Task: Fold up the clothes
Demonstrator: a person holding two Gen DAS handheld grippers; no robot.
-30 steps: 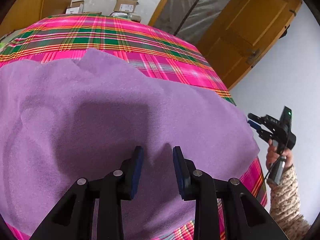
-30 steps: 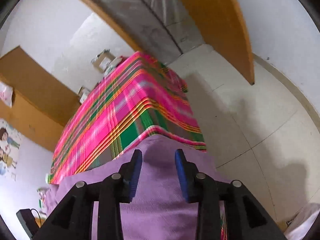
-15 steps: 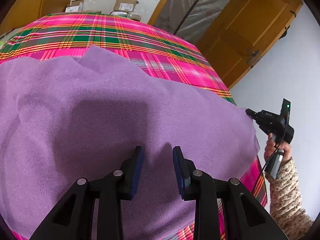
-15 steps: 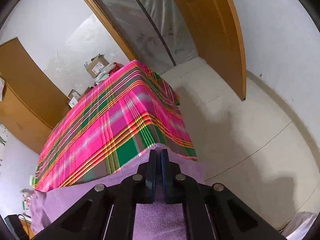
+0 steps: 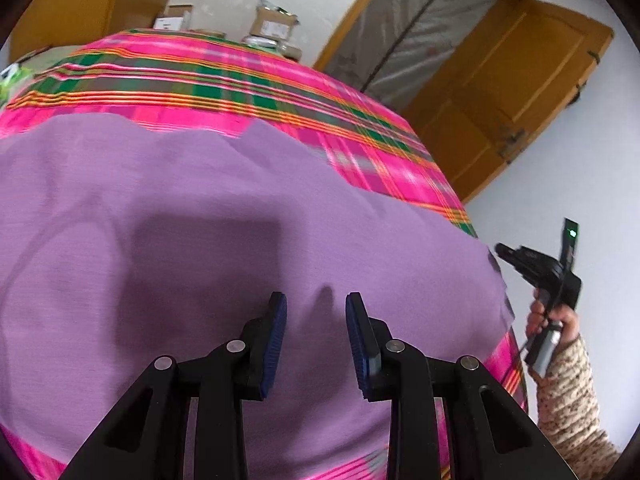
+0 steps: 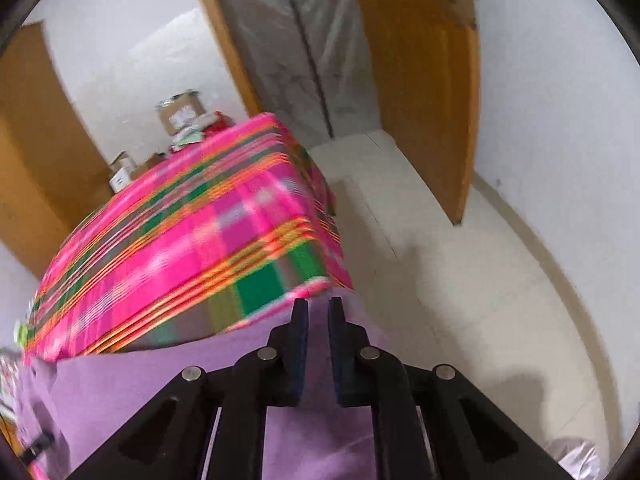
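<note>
- Your left gripper (image 5: 316,308) hangs over the purple garment (image 5: 200,240) with its fingers set apart; cloth shows in the gap under them, and nothing is pinched between the blue pads (image 5: 276,336).
- Your right gripper (image 6: 318,312) sits at the garment's right edge (image 6: 312,432). Its jaws stand only a narrow slit apart and are opening. Purple cloth shows through the slit, but you cannot tell from this view whether the pads (image 6: 301,332) press on it.
- From the left wrist view your right gripper (image 5: 504,250) shows side-on at the garment's right corner, held in your right hand (image 5: 554,322), with a speckled knit sleeve (image 5: 572,400) below; its tips look close together there.
- The garment lies spread wide over the near part of the pink plaid cloth (image 5: 240,80) that covers the table. It looks mostly flat, with a few shallow creases and the gripper's shadow across its middle.
- The plaid cloth is bare toward its far end, where cardboard boxes (image 5: 272,26) stand beyond it against the white wall.
- A wooden door (image 5: 512,92) stands open at the right.
</note>
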